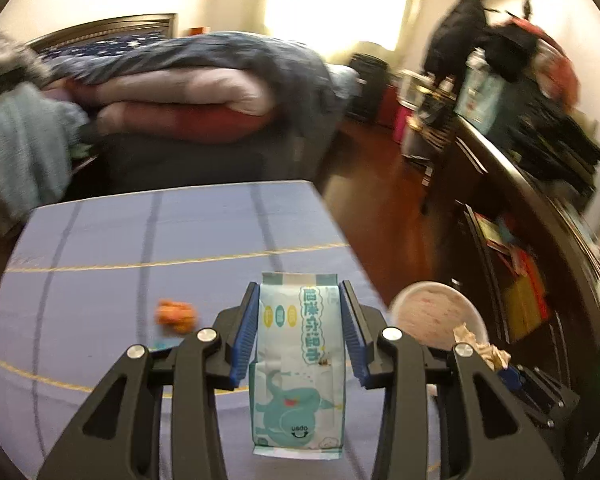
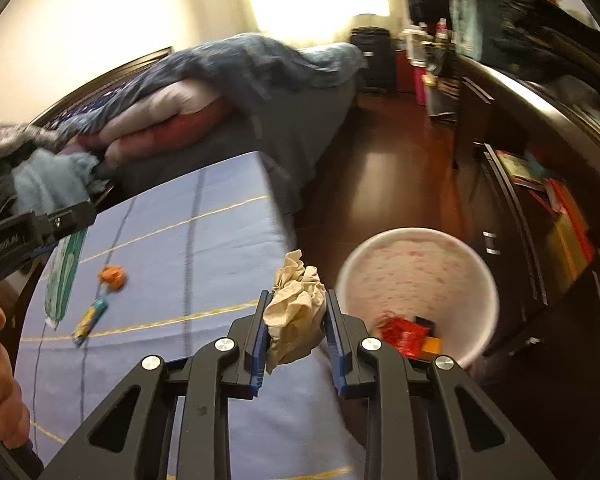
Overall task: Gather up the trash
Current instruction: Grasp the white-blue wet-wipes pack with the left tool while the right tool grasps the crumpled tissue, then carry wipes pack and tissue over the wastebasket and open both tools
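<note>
**Both grippers loaded at the table edge, bin alongside**

Surroundings. Landmark: the table point(image 2: 172, 240) with the blue lined cloth. Beyond its far edge is a bed point(image 1: 188, 80) piled with folded quilts. Off the table's right edge, on the dark wood floor, stands a white bin point(image 2: 416, 280); a red wrapper point(image 2: 402, 334) and a small orange-and-black item lie inside at the bottom. A dark cabinet point(image 2: 540, 208) with coloured books runs past the bin, further from the table. On the table itself: an orange scrap point(image 2: 112, 276) and, just nearer the camera, a small blue-and-yellow wrapper point(image 2: 90, 318), close together but apart.

Left gripper point(image 1: 298, 320). Fingers part-way spread, pinching a wipes pack point(image 1: 296, 360) by its two long sides. Pack is held above the table, near the right edge, with the bin rim visible just to its right.

Right gripper point(image 2: 296, 320). Fingers part-way closed, clamped on a crumpled beige paper point(image 2: 296, 312), which bulges out above the pads. The paper sits over the table's right edge, just beside the bin rim, not yet over the opening.

View blurred; finer detail unreadable.
</note>
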The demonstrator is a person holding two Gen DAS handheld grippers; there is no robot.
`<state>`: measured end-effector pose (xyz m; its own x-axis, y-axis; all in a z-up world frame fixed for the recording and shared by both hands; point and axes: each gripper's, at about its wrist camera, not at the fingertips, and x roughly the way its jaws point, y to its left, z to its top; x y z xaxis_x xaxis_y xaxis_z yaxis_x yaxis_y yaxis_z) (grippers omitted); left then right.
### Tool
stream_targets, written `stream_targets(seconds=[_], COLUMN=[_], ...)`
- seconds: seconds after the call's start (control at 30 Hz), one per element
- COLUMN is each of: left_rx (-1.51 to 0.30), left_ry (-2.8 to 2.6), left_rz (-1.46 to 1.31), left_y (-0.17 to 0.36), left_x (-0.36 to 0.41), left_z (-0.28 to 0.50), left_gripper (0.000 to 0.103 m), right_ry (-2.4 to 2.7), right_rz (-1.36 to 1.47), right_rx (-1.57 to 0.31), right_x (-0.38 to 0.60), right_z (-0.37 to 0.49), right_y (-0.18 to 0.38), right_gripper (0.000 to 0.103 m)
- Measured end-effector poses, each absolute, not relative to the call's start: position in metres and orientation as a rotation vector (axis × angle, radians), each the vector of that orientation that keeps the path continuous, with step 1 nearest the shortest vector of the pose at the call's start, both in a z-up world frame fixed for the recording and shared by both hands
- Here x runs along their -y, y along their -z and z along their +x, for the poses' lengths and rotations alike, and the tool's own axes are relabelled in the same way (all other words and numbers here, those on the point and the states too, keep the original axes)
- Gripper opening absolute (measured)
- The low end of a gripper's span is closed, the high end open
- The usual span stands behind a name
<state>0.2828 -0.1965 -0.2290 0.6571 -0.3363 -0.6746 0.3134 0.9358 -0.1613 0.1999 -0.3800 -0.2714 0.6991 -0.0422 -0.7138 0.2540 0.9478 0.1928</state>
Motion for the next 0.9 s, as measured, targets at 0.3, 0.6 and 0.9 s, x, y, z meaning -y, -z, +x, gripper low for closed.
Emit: stream_targets(seconds=[0.3,0.6,0.9], left_rx=[-0.788,-0.789,-0.828], left_ry=[0.509,0.623,0.695], left_rz=[0.05,0.124,0.176], left_y=[0.244,0.257,0.288], left_x=[0.27,0.337,0.397], left_z=[0.279,0.29,0.309], left_gripper=[0.04,0.04,0.04], right_ry=[0.291,0.381,0.415], right_rz=[0.332,0.36,0.367], right_rx=[-0.761,-0.762,-0.767], right_x=[0.437,0.481,0.505], right_z=[0.182,0.18,0.195], right_y=[0.278,0.294,0.317], right_gripper=[0.026,0.026,0.026])
